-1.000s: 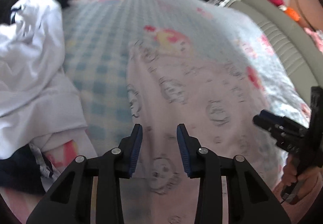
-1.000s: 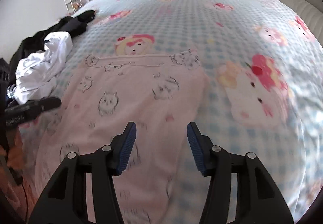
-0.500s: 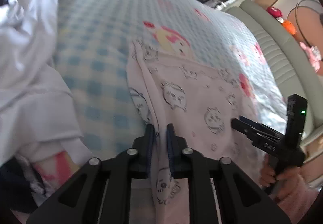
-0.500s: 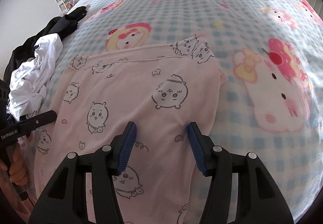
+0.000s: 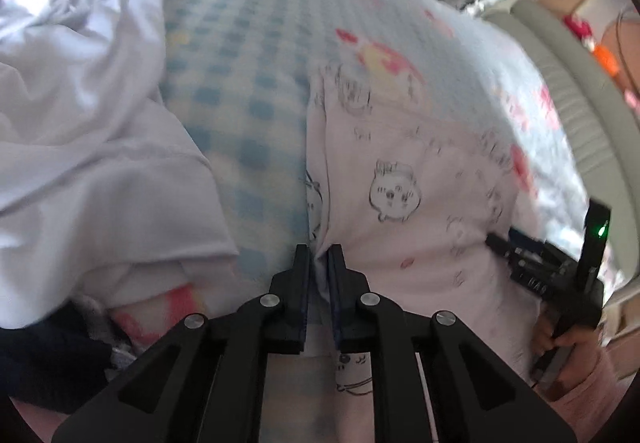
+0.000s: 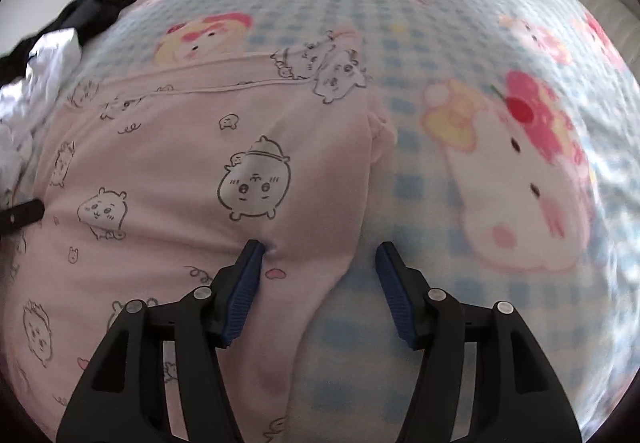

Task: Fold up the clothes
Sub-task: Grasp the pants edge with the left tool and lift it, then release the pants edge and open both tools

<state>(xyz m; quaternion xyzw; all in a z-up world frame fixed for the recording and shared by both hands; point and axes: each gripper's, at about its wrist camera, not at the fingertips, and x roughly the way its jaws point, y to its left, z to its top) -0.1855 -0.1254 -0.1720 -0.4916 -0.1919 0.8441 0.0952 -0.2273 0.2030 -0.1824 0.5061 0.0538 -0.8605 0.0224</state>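
- The pink pyjama garment (image 6: 192, 179), printed with small cartoon animals, lies spread flat on the bed (image 6: 420, 27), which has a blue-and-white checked cover with pink cartoon figures.
- In the right wrist view the garment fills the area from 9 o'clock through the centre; its hemmed far edge runs across at about 11 o'clock, and its right edge falls down the middle of the picture.
- The left gripper (image 5: 319, 255) has its jaws pressed nearly together on a pinched ridge of the garment's left edge, with pink fabric squeezed between the pads.
- The right gripper (image 6: 319, 255) has its jaws wide apart and holds nothing. Its left pad touches the pink fabric, its right pad is over the checked cover, and the garment's right edge lies between them.
- From the left wrist view, the right gripper shows at 3 to 4 o'clock, held by a hand (image 5: 568, 347) in a pink sleeve, with a green light lit on its body.
- A crumpled white garment (image 5: 80, 103) lies on the bed at 9 to 10 o'clock in the left wrist view, with dark clothing (image 6: 92, 11) beyond it.
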